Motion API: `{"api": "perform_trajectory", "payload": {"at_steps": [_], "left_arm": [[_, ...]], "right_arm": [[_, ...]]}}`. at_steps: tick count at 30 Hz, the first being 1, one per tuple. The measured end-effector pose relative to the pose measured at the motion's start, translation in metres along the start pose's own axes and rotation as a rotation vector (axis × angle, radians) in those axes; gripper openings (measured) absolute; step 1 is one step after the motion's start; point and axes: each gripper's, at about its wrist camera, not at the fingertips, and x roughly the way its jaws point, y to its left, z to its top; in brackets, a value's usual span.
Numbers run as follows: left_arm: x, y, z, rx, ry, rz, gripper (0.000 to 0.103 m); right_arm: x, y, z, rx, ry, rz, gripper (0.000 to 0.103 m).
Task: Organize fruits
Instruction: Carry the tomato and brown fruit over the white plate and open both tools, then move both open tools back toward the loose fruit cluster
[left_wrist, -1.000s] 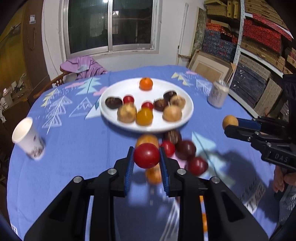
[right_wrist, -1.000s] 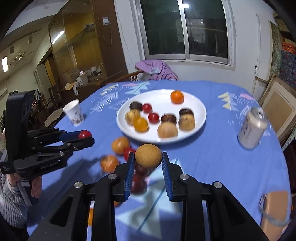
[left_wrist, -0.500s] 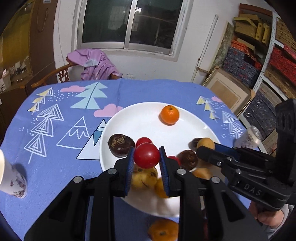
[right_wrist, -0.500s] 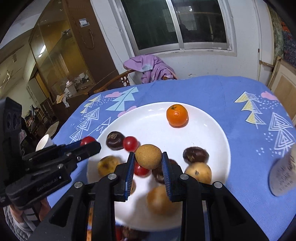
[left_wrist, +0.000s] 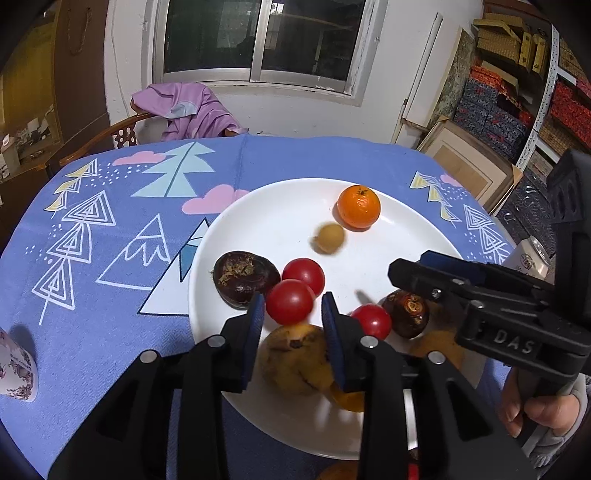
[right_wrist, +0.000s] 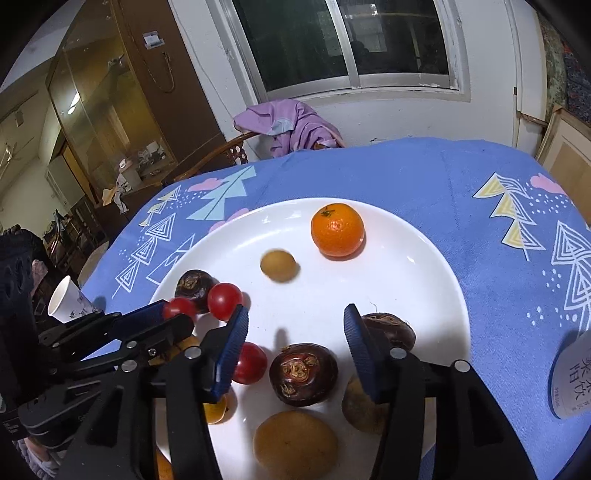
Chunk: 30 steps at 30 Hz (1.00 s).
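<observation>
My left gripper (left_wrist: 293, 314) hovers over the near part of the white plate (left_wrist: 295, 188), its jaws opening. A red cherry tomato (left_wrist: 290, 301) sits between the pads, with a slim gap at the right pad. My right gripper (right_wrist: 293, 328) is over the same plate (right_wrist: 424, 258), jaws opening wide with nothing between them. A small tan round fruit (right_wrist: 279, 266), blurred, lies loose on the plate beyond it, near a mandarin (right_wrist: 337, 229). Dark brown fruits (right_wrist: 303, 373), more tomatoes (left_wrist: 304, 273) and yellow-brown fruits (left_wrist: 295, 358) crowd the plate's near half.
A paper cup (left_wrist: 14, 365) stands at the table's left edge and a drink can (right_wrist: 572, 376) at its right. A chair draped with purple cloth (left_wrist: 184, 110) is behind the table. A person's hand (left_wrist: 546, 410) holds the right gripper's handle.
Both grippers moved forward from the loose fruit on the cloth to above the plate. The right jaws opened and the tan fruit dropped onto the plate. The left jaws loosened around the tomato.
</observation>
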Motion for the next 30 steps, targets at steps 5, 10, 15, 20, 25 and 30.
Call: {"api": "perform_trajectory", "payload": {"at_steps": [5, 10, 15, 20, 25, 30], "left_arm": [[-0.009, 0.007, 0.001, -0.032, -0.028, 0.013, 0.064], [-0.029, 0.022, 0.003, -0.104, -0.056, -0.021, 0.078], [-0.054, 0.029, -0.002, -0.136, -0.083, -0.048, 0.078], [-0.083, 0.027, -0.019, -0.126, -0.099, -0.027, 0.083], [-0.117, 0.018, -0.042, -0.101, -0.105, -0.021, 0.084], [-0.14, 0.0, -0.099, -0.002, -0.1, 0.021, 0.088]], "right_arm": [[-0.009, 0.003, -0.001, -0.005, -0.016, 0.011, 0.066], [-0.027, 0.004, -0.003, 0.03, -0.044, 0.051, 0.074], [-0.053, 0.004, -0.014, 0.057, -0.066, 0.071, 0.076], [-0.083, 0.002, -0.028, 0.099, -0.07, 0.078, 0.077], [-0.122, 0.008, -0.053, 0.095, -0.083, 0.096, 0.078], [-0.154, 0.0, -0.106, 0.108, -0.097, 0.084, 0.091]]}}
